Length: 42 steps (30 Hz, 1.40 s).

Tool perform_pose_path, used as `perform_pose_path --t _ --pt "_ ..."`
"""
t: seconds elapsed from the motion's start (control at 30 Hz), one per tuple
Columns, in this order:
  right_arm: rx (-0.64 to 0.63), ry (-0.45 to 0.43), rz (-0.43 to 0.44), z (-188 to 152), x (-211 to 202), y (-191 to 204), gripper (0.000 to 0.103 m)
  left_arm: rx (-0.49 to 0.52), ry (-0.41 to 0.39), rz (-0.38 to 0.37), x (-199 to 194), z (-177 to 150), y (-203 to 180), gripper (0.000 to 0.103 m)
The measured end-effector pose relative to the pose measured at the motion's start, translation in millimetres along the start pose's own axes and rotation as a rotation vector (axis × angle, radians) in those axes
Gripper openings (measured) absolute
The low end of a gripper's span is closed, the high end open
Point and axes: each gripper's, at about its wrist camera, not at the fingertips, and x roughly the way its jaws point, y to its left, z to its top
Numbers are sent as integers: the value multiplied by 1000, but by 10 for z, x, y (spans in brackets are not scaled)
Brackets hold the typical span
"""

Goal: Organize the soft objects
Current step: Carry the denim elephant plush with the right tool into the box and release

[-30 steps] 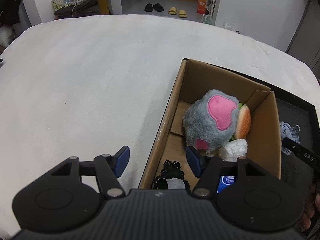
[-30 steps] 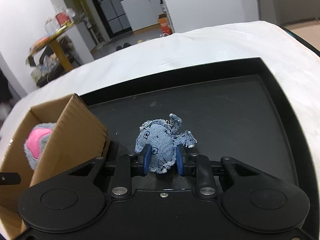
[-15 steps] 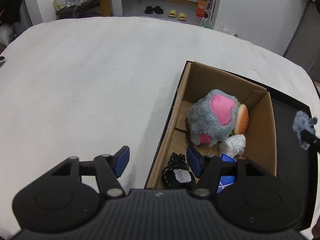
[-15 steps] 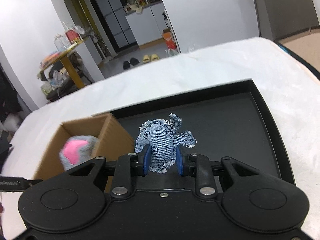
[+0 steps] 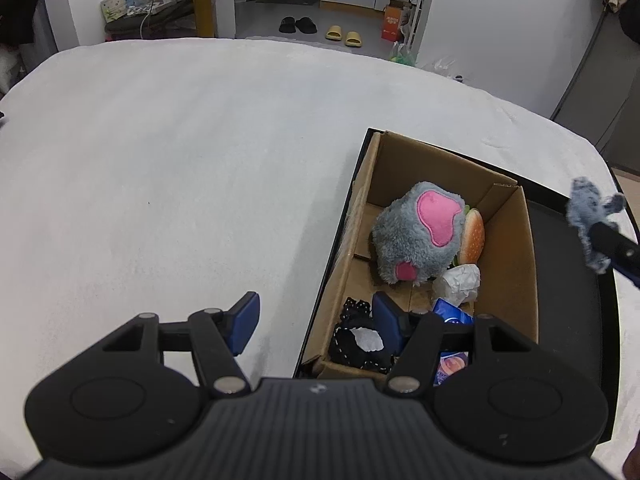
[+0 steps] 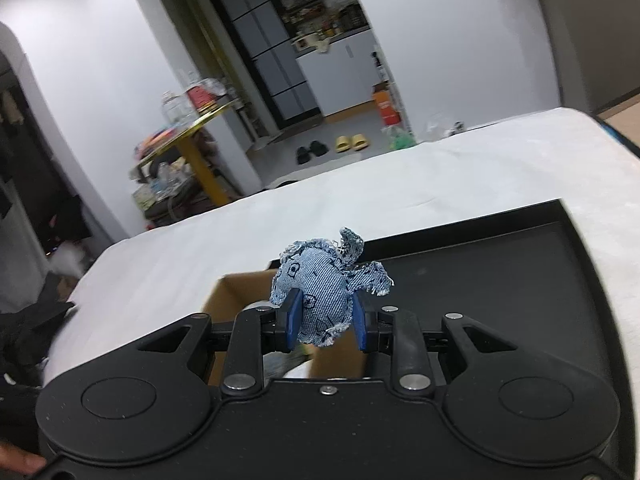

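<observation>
Step in hand: carrying a soft toy to the box. The right hand-held gripper (image 6: 323,322) is clamped on a small denim plush (image 6: 320,280), both blue pads pressed into its sides, frayed ears sticking up above them. The toy hangs in the air above the black tray (image 6: 500,276), just right of the cardboard box (image 5: 516,264) (the left wrist view shows it off the box's right wall, clear of everything).

The left hand-held gripper (image 5: 316,320) stands about half open and holds nothing; it hovers over the box's near left corner.

Box contents: grey-and-pink plush (image 5: 416,236), burger toy (image 5: 472,236), crumpled white wad (image 5: 458,280), black dotted item (image 5: 360,336), blue packet (image 5: 454,316).

Next move, as I judge it: swing the denim plush left over the box's right wall, lower it into a free gap, then release. The far end looks emptiest.
</observation>
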Motion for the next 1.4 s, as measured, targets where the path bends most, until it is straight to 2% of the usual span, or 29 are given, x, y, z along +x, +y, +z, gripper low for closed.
perform_pose_path --t 0.13,0.27,0.4,0.63,0.7,1.03,1.2,1.27,1.33,1.4 --pt "-19 31 42 -38 88 140 26 -18 20 -25 47 -10 64 57" --pt "-34 62 71 -66 180 278 27 -23 29 -45 96 -29 101 48" --pt "-57 88 91 -93 235 402 27 -34 41 -71 142 -33 156 34" --pt "-88 132 101 -186 314 583 27 -42 68 -123 241 -55 225 21" --pt "-96 146 100 -214 334 627 27 -55 88 -147 282 -62 242 13" --pt "-121 225 125 -342 457 774 29 -81 123 -168 358 -41 256 13" --pt "-79 297 130 -435 587 688 40 -80 126 -168 377 -19 267 14" --pt "-67 291 153 -441 553 653 42 -74 123 -152 376 -15 249 14" --pt "-61 277 151 -425 501 634 50 -83 129 -139 382 -8 241 14" --pt "-53 268 143 -400 465 613 50 -83 136 -126 373 -7 217 14"
